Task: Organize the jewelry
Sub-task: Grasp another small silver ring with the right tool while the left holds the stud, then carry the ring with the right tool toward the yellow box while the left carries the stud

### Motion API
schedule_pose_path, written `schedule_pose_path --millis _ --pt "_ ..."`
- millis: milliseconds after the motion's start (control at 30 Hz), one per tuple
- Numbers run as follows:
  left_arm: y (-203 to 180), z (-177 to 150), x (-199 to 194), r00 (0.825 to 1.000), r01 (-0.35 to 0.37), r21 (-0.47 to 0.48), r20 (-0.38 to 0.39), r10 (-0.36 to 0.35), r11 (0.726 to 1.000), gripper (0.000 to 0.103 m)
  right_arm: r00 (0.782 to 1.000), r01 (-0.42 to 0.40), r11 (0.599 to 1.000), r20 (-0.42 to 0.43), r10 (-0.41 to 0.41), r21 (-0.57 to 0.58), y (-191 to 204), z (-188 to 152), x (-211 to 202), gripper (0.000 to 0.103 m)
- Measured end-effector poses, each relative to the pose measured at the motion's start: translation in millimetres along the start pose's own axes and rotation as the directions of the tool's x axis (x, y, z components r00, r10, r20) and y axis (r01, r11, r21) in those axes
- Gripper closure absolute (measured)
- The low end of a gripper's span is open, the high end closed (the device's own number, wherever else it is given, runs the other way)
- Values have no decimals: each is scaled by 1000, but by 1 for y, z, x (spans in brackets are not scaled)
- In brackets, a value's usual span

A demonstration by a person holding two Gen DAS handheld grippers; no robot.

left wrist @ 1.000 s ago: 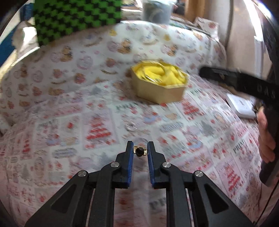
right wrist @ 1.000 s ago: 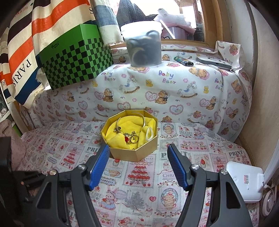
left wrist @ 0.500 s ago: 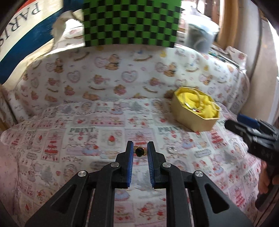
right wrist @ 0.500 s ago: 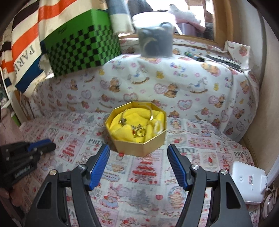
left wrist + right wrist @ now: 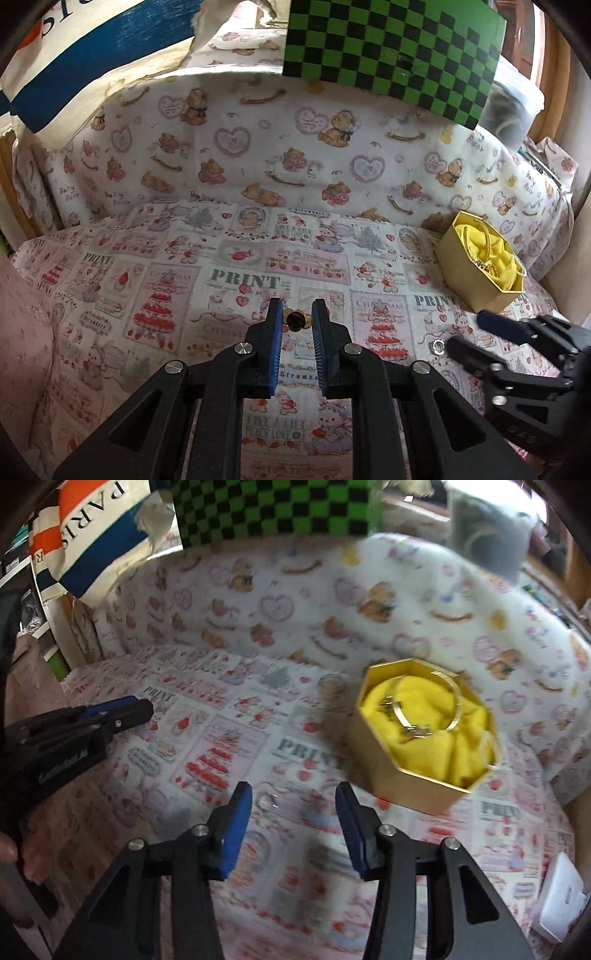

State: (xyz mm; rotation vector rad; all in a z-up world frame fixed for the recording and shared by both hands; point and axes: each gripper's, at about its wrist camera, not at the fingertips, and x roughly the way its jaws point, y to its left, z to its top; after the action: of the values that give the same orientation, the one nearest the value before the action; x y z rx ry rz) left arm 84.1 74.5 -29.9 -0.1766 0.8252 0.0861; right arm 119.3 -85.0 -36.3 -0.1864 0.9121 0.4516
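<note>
Though clamped, ring (image 5: 295,320) betw. left tongs (image 5: 297,319)

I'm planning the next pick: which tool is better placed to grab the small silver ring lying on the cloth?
Right. The right tool is open with the silver ring just ahead, while the left tool is shut on a gold earring.

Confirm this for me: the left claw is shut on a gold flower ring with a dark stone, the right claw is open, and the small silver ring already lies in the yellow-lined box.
One thing is wrong. The silver ring is not in the box; the right wrist view shows it on the printed cloth, just ahead of the open right claw. The rest holds: the left claw is shut on the gold ring.
</note>
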Motion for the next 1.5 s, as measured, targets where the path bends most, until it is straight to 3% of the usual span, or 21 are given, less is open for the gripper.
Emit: schedule_pose_path --millis 233,433,533,767,1000,1300,1500 --pt "2 -1 -3 1000 1 -7 9 -1 1000 88 998 26 999 -50 -27 -18 15 5 19 69" --pt "-1 -2 -5 1000 -12 11 20 11 1000 88 998 45 998 -47 -47 -46 18 2 24 90" --pt "-2 -3 -5 1000 -13 19 22 12 1000 88 999 29 999 -43 -31 -42 11 -1 20 91" --pt "-7 -4 -6 999 -36 53 42 33 998 88 993 -85 996 80 83 25 -11 -12 -7 91" --pt "-21 -7 -18 990 -84 118 119 69 989 88 955 -208 974 237 181 93 -38 -18 -41 91" --pt "-46 -12 -47 981 -27 188 193 -11 982 88 911 -246 961 370 184 127 -64 -16 -78 91" --pt "-82 8 -81 961 45 244 256 -109 969 88 891 -261 944 427 155 203 -91 -16 -88 91"
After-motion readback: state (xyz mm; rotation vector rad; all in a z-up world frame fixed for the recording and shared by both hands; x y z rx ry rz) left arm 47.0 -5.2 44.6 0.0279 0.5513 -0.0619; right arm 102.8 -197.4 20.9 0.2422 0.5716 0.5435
